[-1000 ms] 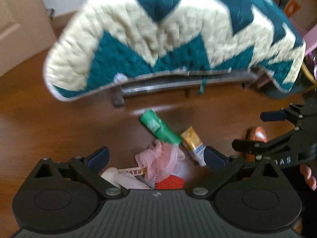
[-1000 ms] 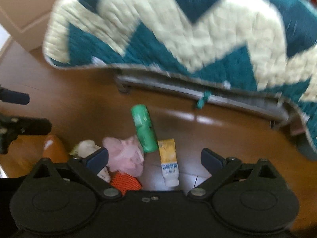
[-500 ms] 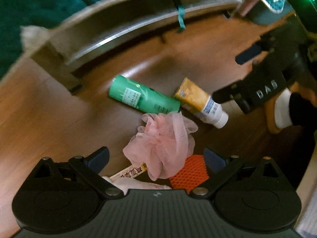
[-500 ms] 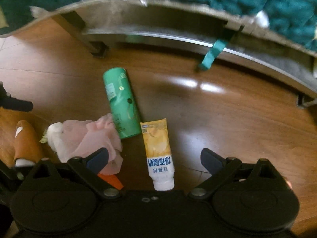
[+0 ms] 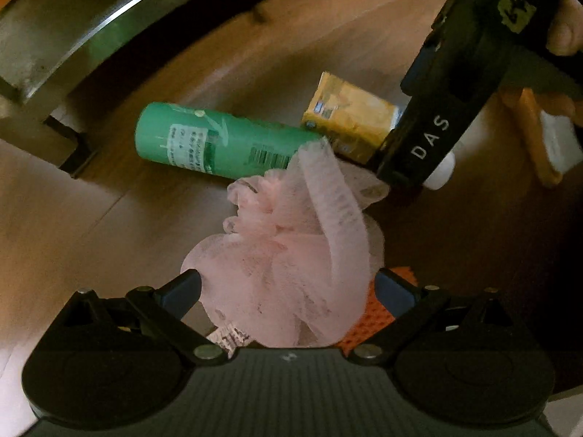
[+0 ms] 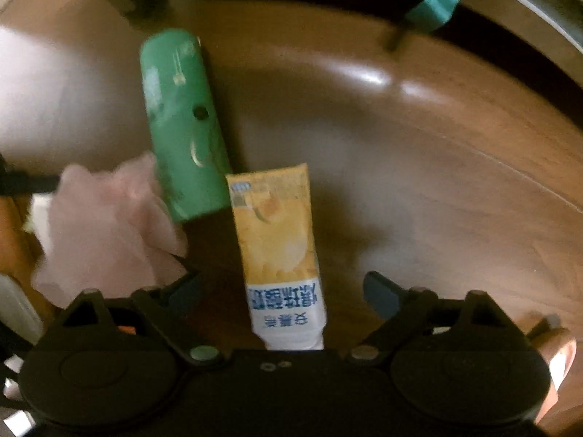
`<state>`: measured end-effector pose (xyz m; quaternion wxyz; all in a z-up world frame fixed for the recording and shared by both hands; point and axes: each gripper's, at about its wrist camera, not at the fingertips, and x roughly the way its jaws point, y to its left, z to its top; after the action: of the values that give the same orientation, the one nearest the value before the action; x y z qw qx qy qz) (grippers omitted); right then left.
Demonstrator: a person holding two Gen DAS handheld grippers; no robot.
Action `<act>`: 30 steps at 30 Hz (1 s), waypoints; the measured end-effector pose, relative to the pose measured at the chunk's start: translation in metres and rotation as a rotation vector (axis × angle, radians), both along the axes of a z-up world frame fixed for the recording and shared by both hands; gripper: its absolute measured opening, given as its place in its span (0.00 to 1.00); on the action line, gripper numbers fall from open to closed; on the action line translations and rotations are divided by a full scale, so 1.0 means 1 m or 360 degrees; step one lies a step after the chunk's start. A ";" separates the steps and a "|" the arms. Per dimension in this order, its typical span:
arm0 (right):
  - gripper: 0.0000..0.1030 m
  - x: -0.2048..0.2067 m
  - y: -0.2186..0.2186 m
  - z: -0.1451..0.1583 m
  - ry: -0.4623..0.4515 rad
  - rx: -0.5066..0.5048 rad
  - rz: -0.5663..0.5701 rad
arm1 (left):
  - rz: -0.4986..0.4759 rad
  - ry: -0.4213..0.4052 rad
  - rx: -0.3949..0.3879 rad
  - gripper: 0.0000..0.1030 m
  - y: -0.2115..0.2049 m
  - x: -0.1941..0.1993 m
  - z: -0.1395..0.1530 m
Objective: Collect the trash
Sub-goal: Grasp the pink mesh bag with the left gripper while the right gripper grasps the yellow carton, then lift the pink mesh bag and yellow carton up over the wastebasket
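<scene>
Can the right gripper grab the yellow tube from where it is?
Probably yes. The yellow tube lies flat on the floor between the right gripper's closing jaws with nothing on top; only the green bottle touches its far end.

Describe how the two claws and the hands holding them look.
Both are matte black. The left claw has two round discs on a ribbed grey-black body, silver pivot screws on angled link arms, and dark blue pads. The right claw has the same build with a smooth black body. From the left view its side carries white letters "DAS" and a yellow sticker. Only bare fingers show; no sleeve is visible.
</scene>
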<state>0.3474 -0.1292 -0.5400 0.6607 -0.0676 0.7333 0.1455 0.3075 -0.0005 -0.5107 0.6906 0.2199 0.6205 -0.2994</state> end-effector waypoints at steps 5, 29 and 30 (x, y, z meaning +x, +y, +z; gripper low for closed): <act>0.80 0.001 0.006 -0.011 0.0022 0.0008 0.0037 | -0.0071 -0.0052 0.0036 0.99 -0.003 -0.002 -0.016; 0.43 -0.024 0.007 0.006 -0.0009 -0.0063 -0.0061 | 0.0215 -0.0036 0.0018 0.34 0.000 0.012 -0.014; 0.43 -0.026 0.007 0.011 -0.0014 -0.0060 -0.0070 | 0.0223 -0.0034 0.0011 0.32 0.002 0.013 -0.010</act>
<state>0.3209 -0.1224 -0.5289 0.6656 -0.0645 0.7343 0.1168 0.3202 0.0014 -0.5203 0.7156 0.1816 0.6281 -0.2459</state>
